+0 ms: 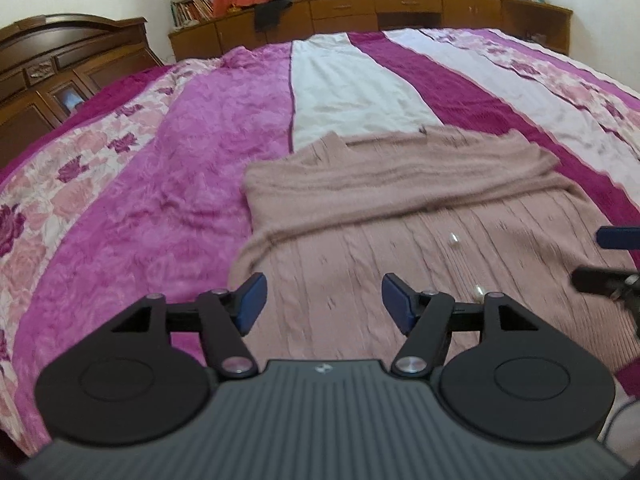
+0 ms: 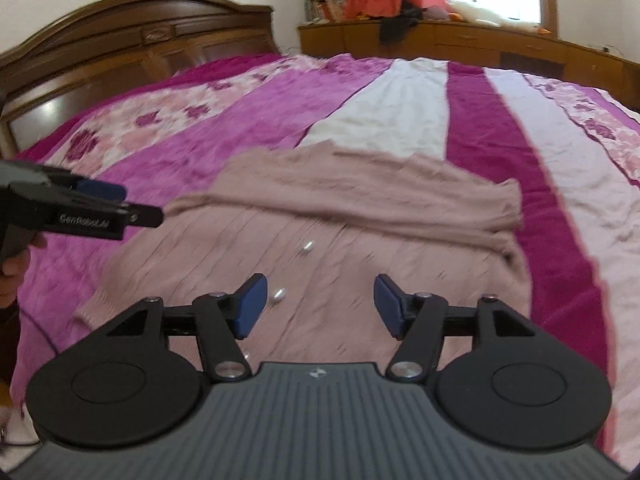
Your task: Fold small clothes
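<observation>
A dusty-pink knitted sweater lies flat on the bed, its sleeves folded across the upper part; the right wrist view shows the same sweater with small pale buttons down the front. My left gripper hovers open over the sweater's lower left part, nothing between its blue pads. My right gripper is open too, above the sweater's lower middle. The left gripper also shows at the left edge of the right wrist view, and the right gripper's fingers at the right edge of the left wrist view.
The bedspread is striped magenta, white and floral pink. A dark wooden headboard stands at the left. Wooden cabinets run along the far wall under a window, with books, dark clothes and a plush toy. A person's hand holds the left gripper.
</observation>
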{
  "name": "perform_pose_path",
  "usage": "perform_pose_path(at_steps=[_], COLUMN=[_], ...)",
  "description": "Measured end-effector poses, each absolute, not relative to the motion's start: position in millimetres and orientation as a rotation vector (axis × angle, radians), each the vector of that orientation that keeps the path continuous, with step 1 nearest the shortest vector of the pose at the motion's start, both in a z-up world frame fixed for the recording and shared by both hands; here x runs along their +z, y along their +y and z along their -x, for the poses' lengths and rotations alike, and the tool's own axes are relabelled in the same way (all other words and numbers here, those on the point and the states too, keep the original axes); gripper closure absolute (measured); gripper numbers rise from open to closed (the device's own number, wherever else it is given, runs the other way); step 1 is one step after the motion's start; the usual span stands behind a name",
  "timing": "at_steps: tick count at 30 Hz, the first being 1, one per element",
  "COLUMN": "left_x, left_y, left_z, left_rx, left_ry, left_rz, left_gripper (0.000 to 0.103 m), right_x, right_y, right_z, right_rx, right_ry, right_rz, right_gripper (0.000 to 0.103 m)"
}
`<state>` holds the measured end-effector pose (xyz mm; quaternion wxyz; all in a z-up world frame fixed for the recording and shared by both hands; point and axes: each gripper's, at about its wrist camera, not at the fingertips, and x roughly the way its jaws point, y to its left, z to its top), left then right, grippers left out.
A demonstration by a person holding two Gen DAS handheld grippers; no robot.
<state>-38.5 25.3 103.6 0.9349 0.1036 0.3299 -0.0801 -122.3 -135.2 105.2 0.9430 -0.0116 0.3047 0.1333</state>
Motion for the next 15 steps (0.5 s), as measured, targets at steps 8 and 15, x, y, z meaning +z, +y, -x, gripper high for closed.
perform_pose_path(at_steps=[8, 15], left_x=[73.2, 47.9], left_y=[19.6, 11.9], left_z=[61.4, 71.9], left_rx=[-0.217, -0.259], left_ry=[0.763, 0.822], left_rz=[-0.215, -0.241], left_gripper=[0.038, 0.037], right_x=[72.3, 48.7], right_y=[-102.1, -98.4], right_z=[147.6, 146.4], right_rx=[0.292, 0.319], right_ry=[0.665, 0.763], right_rz=[0.195, 0.224], right_gripper=[0.035, 0.028])
